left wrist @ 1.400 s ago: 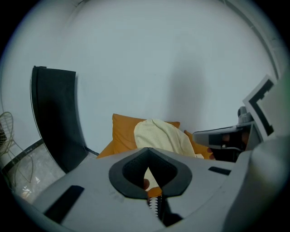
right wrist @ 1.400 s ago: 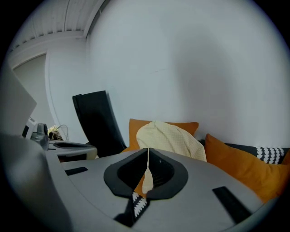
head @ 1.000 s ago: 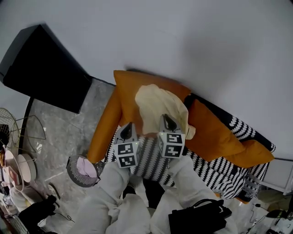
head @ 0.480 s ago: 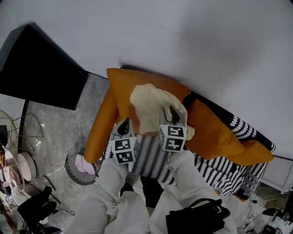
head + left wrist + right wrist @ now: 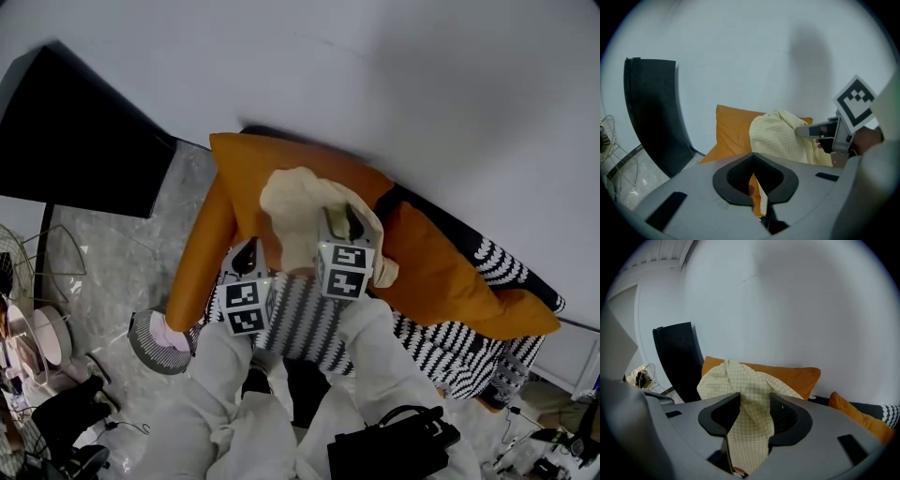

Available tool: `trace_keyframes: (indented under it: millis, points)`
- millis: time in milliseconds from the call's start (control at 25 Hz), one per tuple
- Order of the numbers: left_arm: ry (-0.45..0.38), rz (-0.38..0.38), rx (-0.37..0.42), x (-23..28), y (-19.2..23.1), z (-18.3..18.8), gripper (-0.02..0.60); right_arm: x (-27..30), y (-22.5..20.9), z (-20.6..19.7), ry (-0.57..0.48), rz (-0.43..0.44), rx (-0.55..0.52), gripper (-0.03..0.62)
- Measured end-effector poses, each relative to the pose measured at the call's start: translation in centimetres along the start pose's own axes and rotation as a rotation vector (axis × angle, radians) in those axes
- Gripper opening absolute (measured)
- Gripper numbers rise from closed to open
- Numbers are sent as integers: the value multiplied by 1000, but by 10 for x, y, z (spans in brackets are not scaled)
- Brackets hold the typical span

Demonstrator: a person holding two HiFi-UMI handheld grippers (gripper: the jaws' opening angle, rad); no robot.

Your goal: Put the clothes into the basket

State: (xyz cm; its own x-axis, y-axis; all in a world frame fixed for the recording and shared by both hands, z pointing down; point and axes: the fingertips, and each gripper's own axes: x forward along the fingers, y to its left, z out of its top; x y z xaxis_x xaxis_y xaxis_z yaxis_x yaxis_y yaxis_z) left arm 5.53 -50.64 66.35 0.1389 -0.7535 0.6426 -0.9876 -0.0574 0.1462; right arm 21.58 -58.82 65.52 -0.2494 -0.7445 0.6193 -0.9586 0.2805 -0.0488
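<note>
The pale yellow checked garment (image 5: 300,211) lay heaped on the orange cushion (image 5: 234,173) at the end of the black-and-white striped sofa (image 5: 305,323), not in the basket. The right gripper (image 5: 349,221) was pushed into the near side of the cloth. Its jaws had just been opening and stood well apart, with a fold of the yellow fabric hanging loose between them, not pinched.

The left gripper (image 5: 247,255) hovered just beside the right one, over the cushion's lower edge. Its jaws were closed together, leaving only a thin slit between the pads where orange and a sliver of cream showed. I could not tell whether any cloth was caught there.

Down on the grey stone-patterned floor (image 5: 122,253), to the person's left, stood the round dark basket (image 5: 139,342). It was well apart from the garment, and a pink piece of clothing (image 5: 167,333) was already inside it.
</note>
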Motion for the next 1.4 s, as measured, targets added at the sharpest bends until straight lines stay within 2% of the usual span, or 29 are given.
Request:
trace_keyframes:
  millis: [320,520,680,840,1120,1400]
  points:
    - [47,45,-29,-7,16,-30,6,15,-2,-6,-6,-36,45,169]
    - [51,57,-48,-12,23,-39,6,21,9,-14,23,-32,18,74]
    - [46,67,-53,-18,29,-39,5,22,15,-19,34,-32,-4,48]
    - [35,78,-62,-25,35,-37,5,15,22,-21,57,-9,-15,41]
    - [3,78,-77,-45,39,-32,6,-11,39,-10,20,24,-30,37]
    - [-34,68,-73,-83,41,-26,6,-49,54,-3,-7,18,-29,37]
